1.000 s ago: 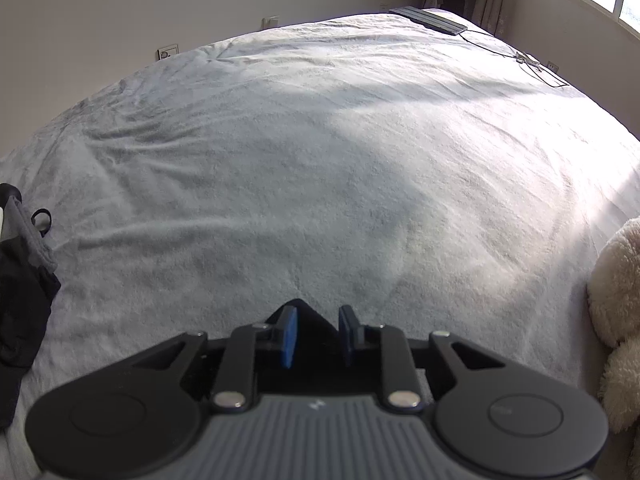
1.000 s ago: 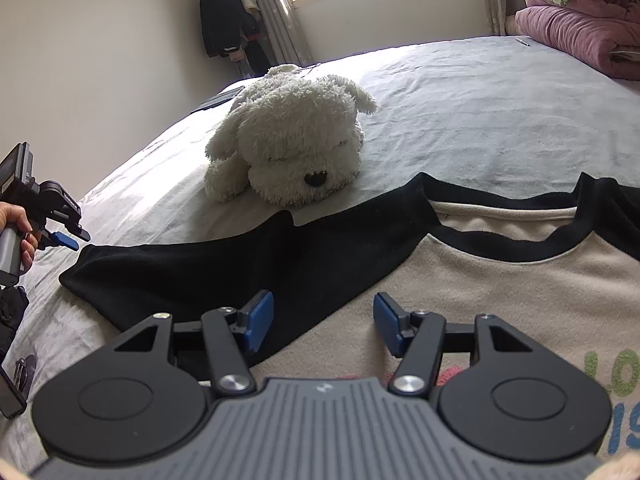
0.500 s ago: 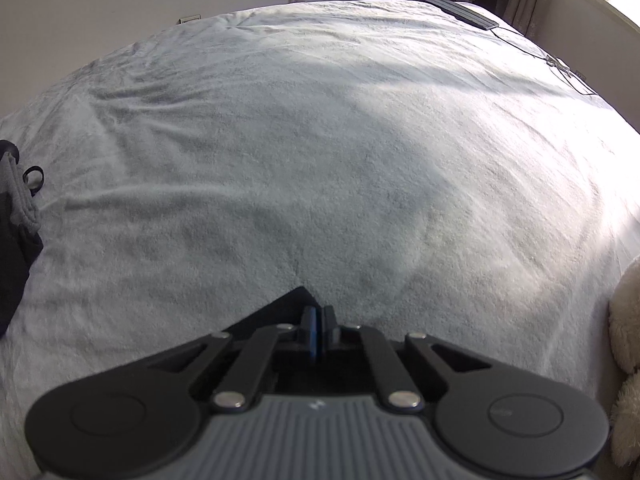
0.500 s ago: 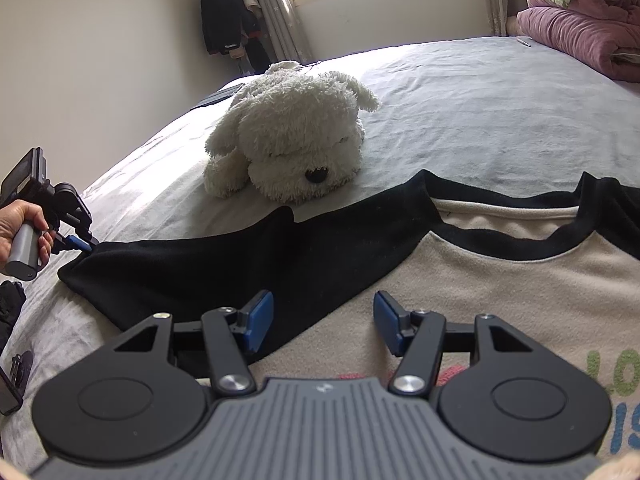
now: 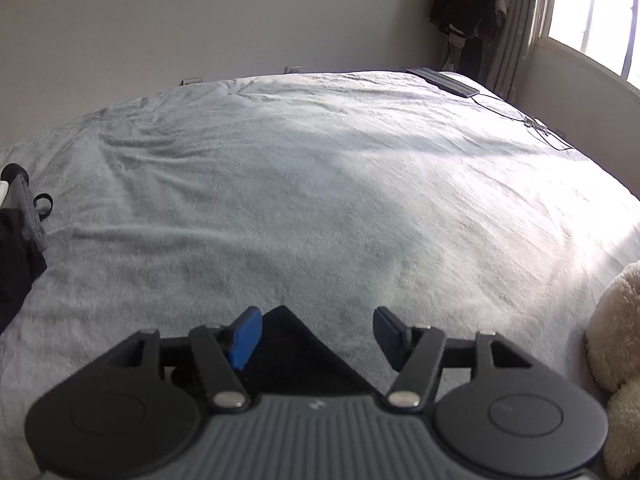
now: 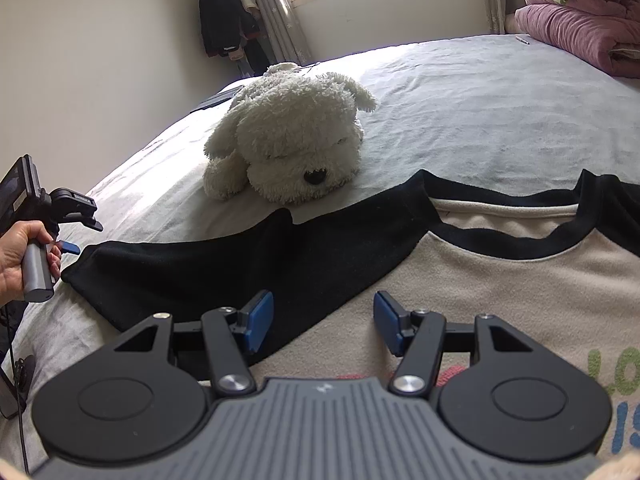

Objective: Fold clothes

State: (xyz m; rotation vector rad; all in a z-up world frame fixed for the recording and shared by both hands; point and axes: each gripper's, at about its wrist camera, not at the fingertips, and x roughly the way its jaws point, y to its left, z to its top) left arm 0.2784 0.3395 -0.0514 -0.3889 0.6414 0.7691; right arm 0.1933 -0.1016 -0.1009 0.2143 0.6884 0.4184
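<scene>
A beige sweatshirt [image 6: 500, 288] with black sleeves and collar lies flat on the grey bed [image 6: 480, 92]. Its black left sleeve [image 6: 240, 264] stretches out to the left. My left gripper [image 5: 316, 336] hovers over the sleeve's cuff corner [image 5: 296, 344]; its jaws are opening, and the blue pads stand apart from the cloth. In the right wrist view that same left gripper [image 6: 70, 246] sits in a hand just beyond the cuff. My right gripper [image 6: 324, 322] is open above the seam where the sleeve meets the beige chest, with nothing gripped.
A white plush dog [image 6: 288, 136] lies just beyond the sleeve, its edge showing as a plush dog [image 5: 616, 340] at the right. Dark clothing [image 5: 16, 256] is piled at the bed's left edge. A flat dark device [image 5: 444, 82] with a cable lies far back; pink quilts [image 6: 580, 28] lie far right.
Half a second ago my left gripper was shut on the sleeve's corner; now it has let go and stands wide, tilted up a little. The right gripper has not moved.
</scene>
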